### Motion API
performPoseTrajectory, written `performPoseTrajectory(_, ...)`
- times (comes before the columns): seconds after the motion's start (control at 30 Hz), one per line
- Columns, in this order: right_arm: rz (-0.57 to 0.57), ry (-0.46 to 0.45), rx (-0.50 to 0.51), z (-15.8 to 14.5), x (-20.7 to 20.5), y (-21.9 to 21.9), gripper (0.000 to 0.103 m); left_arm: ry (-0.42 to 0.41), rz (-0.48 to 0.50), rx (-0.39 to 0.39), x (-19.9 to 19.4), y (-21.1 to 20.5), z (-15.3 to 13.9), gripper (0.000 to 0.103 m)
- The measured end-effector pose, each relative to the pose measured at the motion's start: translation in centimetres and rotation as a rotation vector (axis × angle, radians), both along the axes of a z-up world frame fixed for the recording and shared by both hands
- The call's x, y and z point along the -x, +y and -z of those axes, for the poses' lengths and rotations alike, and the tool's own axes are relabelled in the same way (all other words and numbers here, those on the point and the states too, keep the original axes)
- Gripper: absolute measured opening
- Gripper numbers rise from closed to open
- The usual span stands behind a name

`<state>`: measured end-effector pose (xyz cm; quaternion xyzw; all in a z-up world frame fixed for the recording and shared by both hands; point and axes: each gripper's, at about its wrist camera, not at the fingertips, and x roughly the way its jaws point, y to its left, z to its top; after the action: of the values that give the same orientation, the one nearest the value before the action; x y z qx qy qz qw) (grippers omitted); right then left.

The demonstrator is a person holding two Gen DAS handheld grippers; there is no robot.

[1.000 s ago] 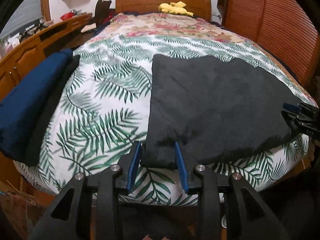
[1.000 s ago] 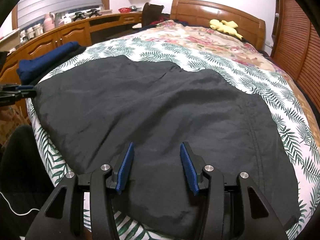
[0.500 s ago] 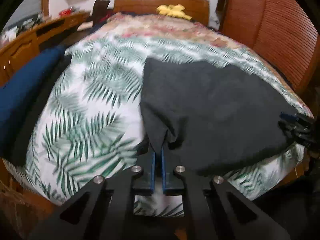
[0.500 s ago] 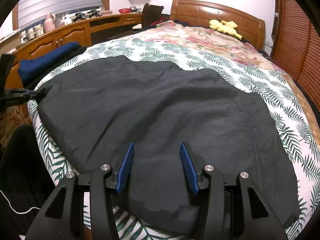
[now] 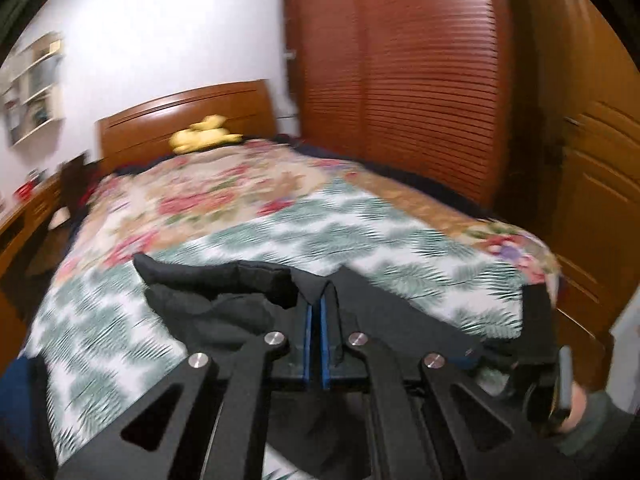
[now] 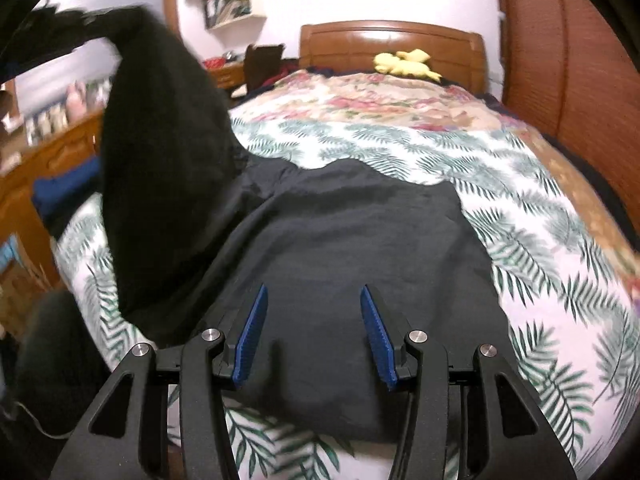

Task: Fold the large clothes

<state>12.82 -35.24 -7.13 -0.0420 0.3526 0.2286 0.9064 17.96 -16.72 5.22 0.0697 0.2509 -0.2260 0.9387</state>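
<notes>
Two grippers: left gripper [image 5: 318,312] clamped on garment [image 6: 360,248] corner, lifted at 10 o'clock above bed [image 6: 560,260]; right gripper [image 6: 312,320] half-wide, empty, over garment. Left view blurred, garment edges unclear.

black garment [image 6: 360,248] | large, thin fabric | mostly flat on leaf-print bed | left corner lifted high, draping down

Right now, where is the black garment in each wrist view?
Left wrist: black garment at lower centre, an edge pinched in the shut left gripper.
Right wrist: black garment fills the centre; its left side is lifted high.
Shared landmark: yellow plush toy by the headboard.
</notes>
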Motion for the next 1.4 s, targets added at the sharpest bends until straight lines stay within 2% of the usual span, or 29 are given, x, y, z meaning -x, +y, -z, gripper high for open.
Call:
performPoseTrajectory(0.13, 0.053, -0.022, 0.003, -0.4, 0.7, -2.8, 0.049, 0.032, 0.105, -0.014, -1.6, -6.2, 0.5, 0.000)
performPoseTrajectory(0.33, 0.111, -0.018, 0.022, -0.2, 0.9, -5.0, 0.049, 0.170, 0.119, -0.010, -3.2, -7.7, 4.0, 0.001)
performPoseTrajectory(0.53, 0.096, -0.034, 0.020, -0.6, 1.0, -4.3, 0.049, 0.155, 0.116, -0.008, -1.3, -5.7, 4.4, 0.007)
performPoseTrajectory(0.67, 0.088, -0.035, 0.031, -0.7, 0.8, -3.5, 0.049, 0.081, 0.097, 0.000, 0.6, -3.6, 3.0, 0.014)
performPoseTrajectory(0.77, 0.075, -0.052, 0.030, -1.2, 0.9, -2.8, 0.049, 0.067, 0.082, 0.022, 1.8, -1.5, 2.7, 0.017)
performPoseTrajectory(1.2, 0.035, -0.163, 0.039, -5.7, 1.1, -0.4, 0.049, 0.120, -0.058, 0.052, 2.6, 5.9, 8.4, 0.020)
performPoseTrajectory(1.4, 0.022, -0.186, 0.071, -7.1, -1.0, 0.8, 0.049, 0.124, -0.100, 0.062, 3.2, 7.9, 9.8, 0.022)
